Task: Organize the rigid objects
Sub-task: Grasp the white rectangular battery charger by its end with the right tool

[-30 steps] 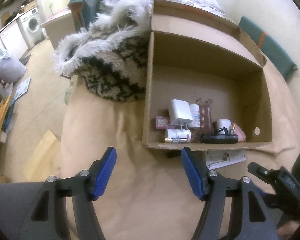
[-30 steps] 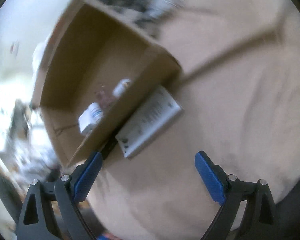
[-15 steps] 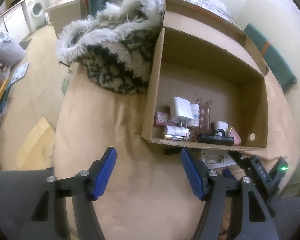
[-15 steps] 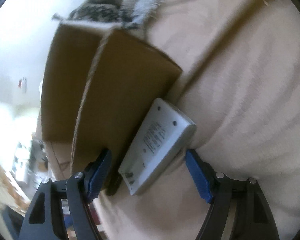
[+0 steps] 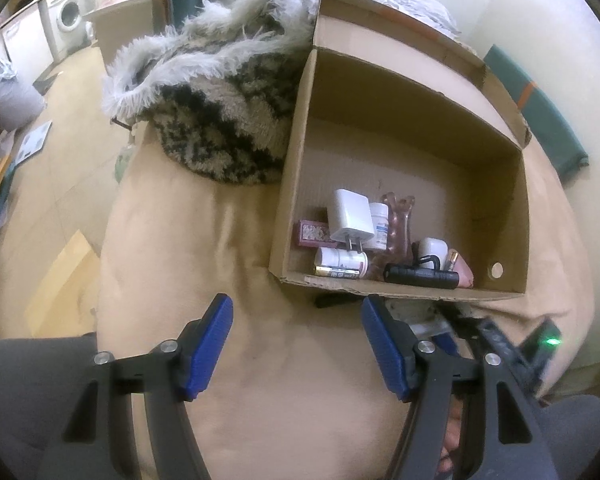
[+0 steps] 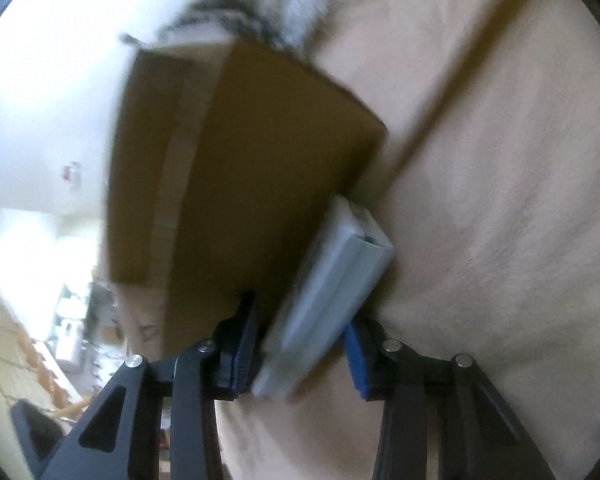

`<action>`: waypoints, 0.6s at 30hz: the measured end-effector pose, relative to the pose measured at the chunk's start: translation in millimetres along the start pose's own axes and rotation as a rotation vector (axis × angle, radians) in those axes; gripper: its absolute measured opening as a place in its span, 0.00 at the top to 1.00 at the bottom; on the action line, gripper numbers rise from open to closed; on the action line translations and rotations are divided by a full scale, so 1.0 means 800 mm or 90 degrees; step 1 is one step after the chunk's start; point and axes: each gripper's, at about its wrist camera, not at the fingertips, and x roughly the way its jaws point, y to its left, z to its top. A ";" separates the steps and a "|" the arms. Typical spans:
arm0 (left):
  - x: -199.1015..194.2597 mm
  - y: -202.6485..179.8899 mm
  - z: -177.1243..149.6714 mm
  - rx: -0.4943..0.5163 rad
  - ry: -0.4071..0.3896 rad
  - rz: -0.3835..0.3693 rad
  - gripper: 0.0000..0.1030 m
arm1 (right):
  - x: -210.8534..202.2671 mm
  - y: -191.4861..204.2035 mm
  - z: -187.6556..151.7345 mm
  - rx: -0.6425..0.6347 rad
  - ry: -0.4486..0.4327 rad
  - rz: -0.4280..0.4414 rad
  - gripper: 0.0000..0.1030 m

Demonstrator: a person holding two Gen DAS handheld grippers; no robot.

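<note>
Most items already in the cardboard box (image 5: 412,184): charger, pill bottles, black torch, battery. Left to do: the grey flat device (image 6: 332,292), on the bed against the box's outer wall. Right hand-held gripper (image 6: 300,354) is closing around its near end, long axis running away along the wall. Left hand-held gripper (image 5: 296,348) is spread, empty

Cardboard, plush and plastic, as we see them.
We see a matt brown corrugated cardboard box (image 5: 412,128), a shaggy furry blanket (image 5: 220,120) at its nine o'clock, soft tan cloth (image 5: 292,380) underneath, a smooth white plastic charger (image 5: 350,220), and a pale grey plastic case (image 6: 332,288).
</note>
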 end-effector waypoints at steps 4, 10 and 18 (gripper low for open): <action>0.010 0.000 -0.003 0.009 0.010 0.019 0.38 | -0.001 0.002 -0.004 0.001 -0.017 -0.020 0.73; 0.033 0.005 -0.009 -0.020 0.055 0.003 0.38 | -0.042 0.021 -0.016 -0.014 -0.019 -0.079 0.76; 0.056 -0.015 -0.022 -0.008 0.066 0.038 0.02 | -0.104 0.111 -0.004 -0.188 -0.068 -0.184 0.77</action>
